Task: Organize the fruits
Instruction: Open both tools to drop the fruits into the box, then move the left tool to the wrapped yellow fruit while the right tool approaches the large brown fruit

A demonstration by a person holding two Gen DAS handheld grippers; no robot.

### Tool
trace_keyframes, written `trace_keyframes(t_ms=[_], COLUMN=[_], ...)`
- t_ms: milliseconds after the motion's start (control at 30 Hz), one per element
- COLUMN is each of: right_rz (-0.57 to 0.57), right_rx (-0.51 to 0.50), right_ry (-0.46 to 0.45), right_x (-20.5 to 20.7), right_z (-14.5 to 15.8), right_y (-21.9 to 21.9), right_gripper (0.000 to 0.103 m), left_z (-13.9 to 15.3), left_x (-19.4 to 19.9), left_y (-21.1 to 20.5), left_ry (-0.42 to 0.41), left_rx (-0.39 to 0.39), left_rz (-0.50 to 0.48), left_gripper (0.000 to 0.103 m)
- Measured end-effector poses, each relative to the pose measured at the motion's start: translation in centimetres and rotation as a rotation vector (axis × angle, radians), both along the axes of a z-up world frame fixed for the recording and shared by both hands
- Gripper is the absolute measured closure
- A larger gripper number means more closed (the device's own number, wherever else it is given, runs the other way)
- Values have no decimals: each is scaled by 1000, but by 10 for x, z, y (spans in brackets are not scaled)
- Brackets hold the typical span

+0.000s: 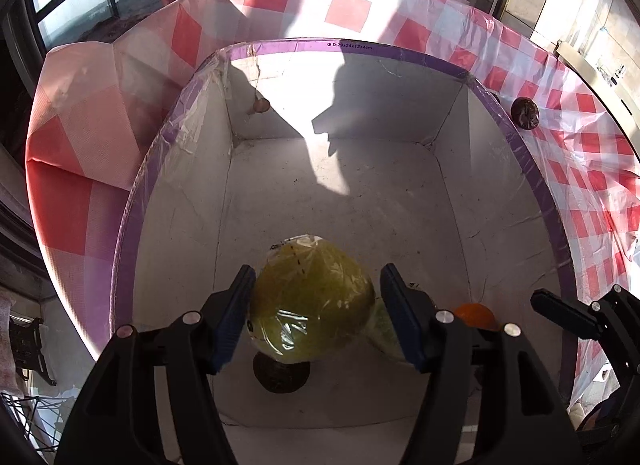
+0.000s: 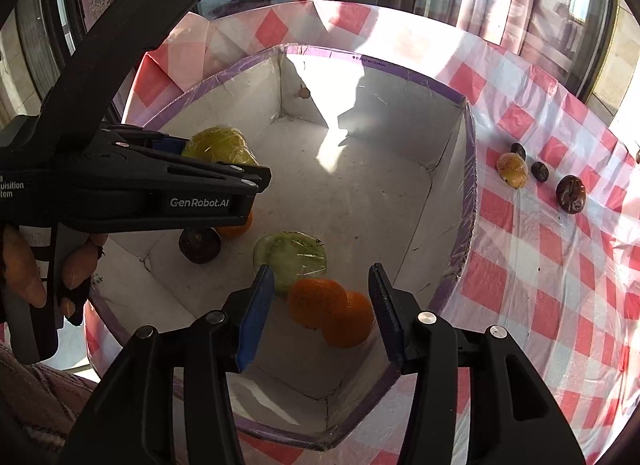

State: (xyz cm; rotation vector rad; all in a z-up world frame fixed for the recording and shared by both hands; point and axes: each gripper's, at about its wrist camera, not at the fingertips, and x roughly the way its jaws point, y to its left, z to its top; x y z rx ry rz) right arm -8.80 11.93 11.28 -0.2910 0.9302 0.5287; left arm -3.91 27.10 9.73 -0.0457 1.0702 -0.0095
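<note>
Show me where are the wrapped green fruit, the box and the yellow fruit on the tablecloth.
wrapped green fruit (image 1: pixel 312 297), left wrist view, front face
box (image 2: pixel 360 201), right wrist view, bare floor
yellow fruit (image 2: pixel 512 170), right wrist view, middle

Left wrist view: close, looks down along own jaws into white box (image 1: pixel 400 193), toward far wall and windows. Right wrist view: higher, from box's near corner, looks down into same box (image 2: pixel 360 193), left gripper (image 2: pixel 224 161) visible at left. Both share box interior, wrapped green fruit (image 1: pixel 312 301) (image 2: pixel 218 143), checkered table (image 1: pixel 592 169) (image 2: pixel 540 265).
</note>
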Motion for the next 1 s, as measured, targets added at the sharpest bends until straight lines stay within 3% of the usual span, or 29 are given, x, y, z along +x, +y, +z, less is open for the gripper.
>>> trace_keyframes(t_ms=[100, 300, 667, 900, 1000], right_rz=[5, 47, 158, 220, 138], right_rx=[5, -12, -10, 160, 200], right_ry=[-5, -21, -20, 18, -10], right_x=[-2, -10, -14, -8, 4], right_z=[0, -3, -4, 11, 20], right_y=[0, 9, 5, -30, -63], right_gripper=[37, 22, 18, 18, 17], left_z=[1, -3, -7, -10, -10], left_x=[0, -2, -4, 2, 6], left_y=[-2, 3, 2, 7, 7], left_ry=[-7, 23, 45, 82, 98], left_rx=[11, -2, 65, 127, 171], left_rz=[-1, 40, 116, 192, 232], left_gripper=[24, 21, 12, 9, 9])
